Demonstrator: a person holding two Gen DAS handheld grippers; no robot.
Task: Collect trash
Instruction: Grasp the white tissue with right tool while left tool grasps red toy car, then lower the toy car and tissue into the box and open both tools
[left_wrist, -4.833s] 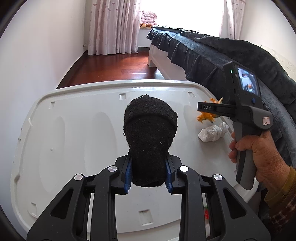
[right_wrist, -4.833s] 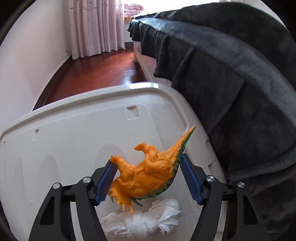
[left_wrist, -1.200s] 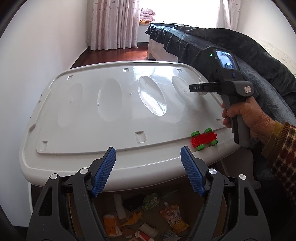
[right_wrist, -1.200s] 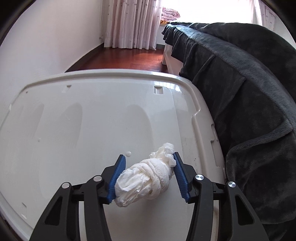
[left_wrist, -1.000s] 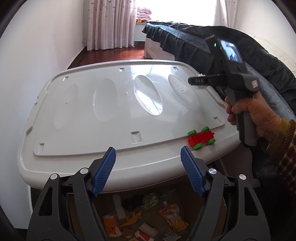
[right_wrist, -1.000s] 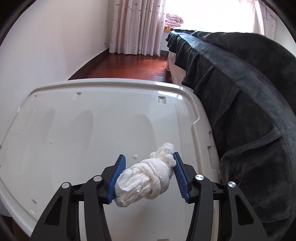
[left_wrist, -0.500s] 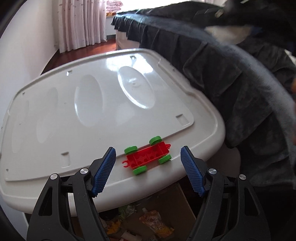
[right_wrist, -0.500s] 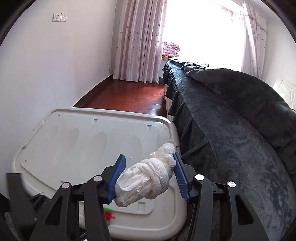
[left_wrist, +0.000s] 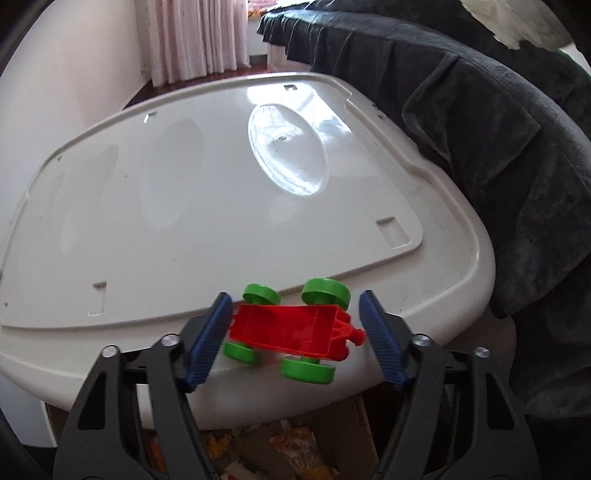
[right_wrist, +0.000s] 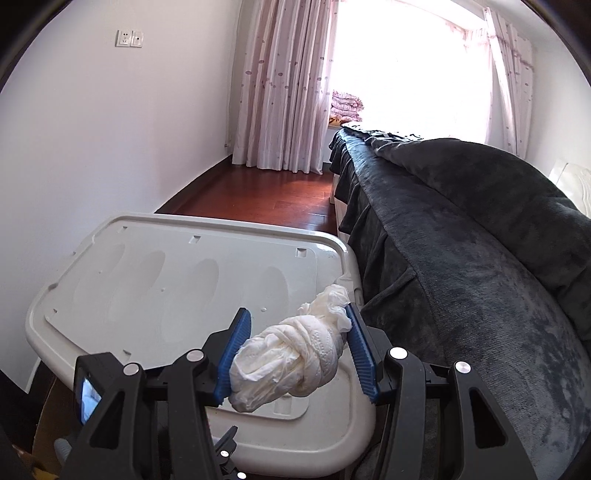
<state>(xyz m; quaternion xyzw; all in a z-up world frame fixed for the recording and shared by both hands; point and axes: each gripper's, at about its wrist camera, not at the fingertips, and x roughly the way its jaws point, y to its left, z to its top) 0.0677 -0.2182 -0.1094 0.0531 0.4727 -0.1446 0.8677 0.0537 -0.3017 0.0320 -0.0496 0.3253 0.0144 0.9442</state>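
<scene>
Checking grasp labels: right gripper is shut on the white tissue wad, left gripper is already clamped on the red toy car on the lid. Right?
Not quite. The left gripper is open: in the left wrist view its pads straddle the red toy car, which lies on the white lid, with a gap at the right pad. The right gripper is shut on the white tissue wad, as stated.

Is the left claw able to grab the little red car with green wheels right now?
Probably yes. The left claw is open with the toy car lying between its blue fingers on the white lid. Nothing sits in the way; it only needs to close.
</scene>
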